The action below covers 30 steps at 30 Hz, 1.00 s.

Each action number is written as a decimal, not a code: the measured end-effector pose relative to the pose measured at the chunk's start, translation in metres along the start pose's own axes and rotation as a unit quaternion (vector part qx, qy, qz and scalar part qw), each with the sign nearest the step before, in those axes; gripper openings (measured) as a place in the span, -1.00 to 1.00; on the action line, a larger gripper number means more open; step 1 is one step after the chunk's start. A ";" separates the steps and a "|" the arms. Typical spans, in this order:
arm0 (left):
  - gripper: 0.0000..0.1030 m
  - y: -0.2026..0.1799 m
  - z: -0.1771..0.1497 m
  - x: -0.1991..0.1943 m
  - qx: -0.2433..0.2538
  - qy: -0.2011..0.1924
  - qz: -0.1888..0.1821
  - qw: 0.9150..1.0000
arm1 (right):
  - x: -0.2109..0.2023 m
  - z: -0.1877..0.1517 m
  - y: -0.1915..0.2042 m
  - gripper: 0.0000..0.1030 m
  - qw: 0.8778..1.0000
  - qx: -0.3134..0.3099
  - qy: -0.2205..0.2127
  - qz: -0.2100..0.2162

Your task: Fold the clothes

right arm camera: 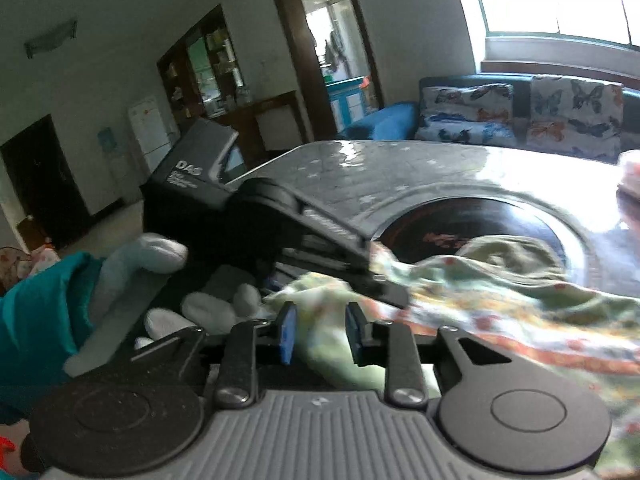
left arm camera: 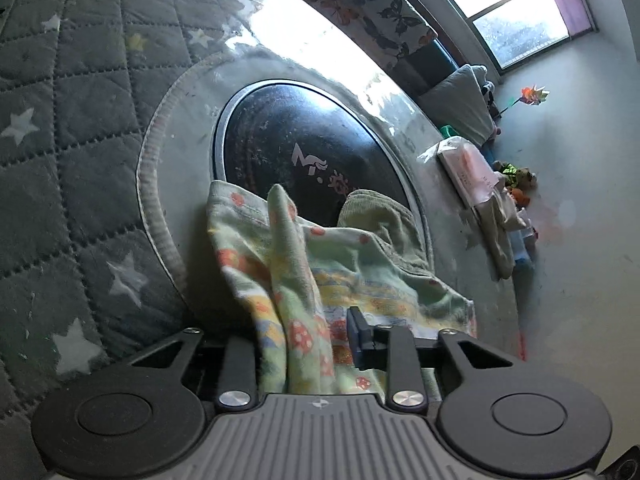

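A small pale green garment printed with orange mushrooms lies bunched over a round black plate on the table. My left gripper is shut on a fold of it; cloth hides the left pad and only the right pad shows. In the right wrist view the garment stretches to the right, and the left gripper pinches its upper edge from the side. My right gripper is shut on a pale green bunch that fills the gap between its blue pads.
A grey quilted cover with stars spreads over the table. A tissue pack and small toys sit at the far edge. A white-gloved hand in a teal sleeve holds the left gripper. A butterfly-print sofa stands behind.
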State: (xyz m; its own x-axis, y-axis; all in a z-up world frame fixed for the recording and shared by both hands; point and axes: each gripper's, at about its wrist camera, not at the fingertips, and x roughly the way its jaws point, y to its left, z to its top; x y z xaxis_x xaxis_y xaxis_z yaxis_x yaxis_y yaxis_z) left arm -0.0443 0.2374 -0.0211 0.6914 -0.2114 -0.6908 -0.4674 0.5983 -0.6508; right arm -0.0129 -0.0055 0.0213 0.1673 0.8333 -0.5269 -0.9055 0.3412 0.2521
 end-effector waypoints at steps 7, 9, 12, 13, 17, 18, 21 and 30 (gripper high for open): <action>-0.44 -0.012 -0.006 0.000 0.048 -0.008 0.026 0.998 | -0.041 -0.013 -0.066 -0.10 0.989 0.055 -0.013 -0.134; -0.44 -0.015 -0.008 0.000 0.066 -0.009 0.032 0.997 | -0.047 -0.016 -0.094 -0.08 0.979 0.072 -0.010 -0.189; -0.44 -0.019 -0.009 0.000 0.082 -0.010 0.040 0.996 | -0.051 -0.022 -0.132 -0.07 0.963 0.102 -0.010 -0.249; -0.44 -0.020 -0.011 0.000 0.086 -0.011 0.043 0.995 | -0.051 -0.023 -0.141 -0.07 0.960 0.111 -0.011 -0.258; -0.44 -0.024 -0.013 0.001 0.104 -0.014 0.052 0.993 | -0.043 -0.025 -0.168 -0.05 0.953 0.144 -0.009 -0.268; -0.45 -0.025 -0.014 0.001 0.107 -0.014 0.053 0.993 | -0.042 -0.027 -0.172 -0.05 0.953 0.151 -0.007 -0.263; -0.47 -0.026 -0.013 0.002 0.114 -0.015 0.056 0.992 | -0.040 -0.031 -0.173 -0.08 0.955 0.156 -0.012 -0.250; -0.71 -0.039 -0.013 0.000 0.150 -0.023 0.074 0.986 | -0.047 -0.027 -0.161 -0.84 0.962 0.171 -0.032 -0.209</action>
State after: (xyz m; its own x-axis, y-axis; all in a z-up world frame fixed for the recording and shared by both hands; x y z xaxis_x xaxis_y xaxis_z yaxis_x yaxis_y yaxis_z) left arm -0.0335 0.2041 0.0004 0.6554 -0.0744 -0.7516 -0.3849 0.8234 -0.4171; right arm 0.1143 -0.1112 -0.0161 0.5229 0.6137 -0.5915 -0.5745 0.7664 0.2873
